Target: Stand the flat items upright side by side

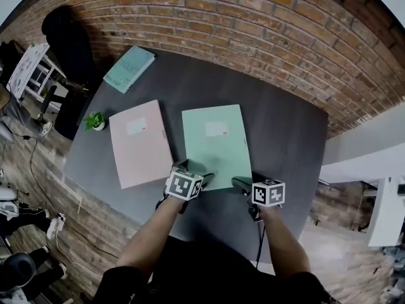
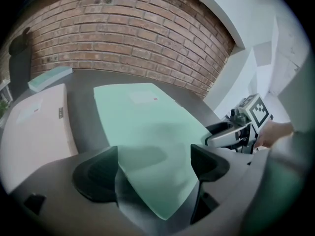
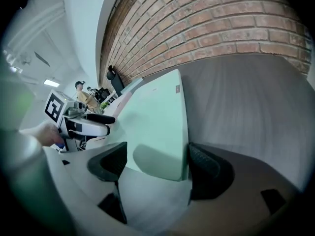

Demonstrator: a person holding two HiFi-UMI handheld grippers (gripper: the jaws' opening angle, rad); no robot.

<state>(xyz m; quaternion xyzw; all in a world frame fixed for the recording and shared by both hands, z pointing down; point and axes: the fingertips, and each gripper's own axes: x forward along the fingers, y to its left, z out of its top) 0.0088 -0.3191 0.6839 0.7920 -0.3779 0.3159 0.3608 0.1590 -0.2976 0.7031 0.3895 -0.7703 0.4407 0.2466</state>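
While it lies flat on the table, green folder: cover up, with a white label toward its far end and its near short edge facing the person.
Pink folder: flat as well, just left of the green folder, a narrow strip of table between the two, and turned slightly off parallel to it.
Left gripper: at the green folder's near left corner and pointing down at it. In the left gripper view the jaws stand apart, with that corner of the green folder lying between them and neither pad pressing on it.
Right gripper: at the green folder's near right corner. In the right gripper view the jaws are parted around that corner of the green folder. The right-hand jaw sits right against the folder's long edge, though whether it touches is hard to tell.
Teal book: flat, well beyond the green folder to its far left, near the table's far corner.
Potted plant: left of the green folder, past the pink folder, at the table's edge.
Brick wall: beyond the green folder's far end, behind the table.
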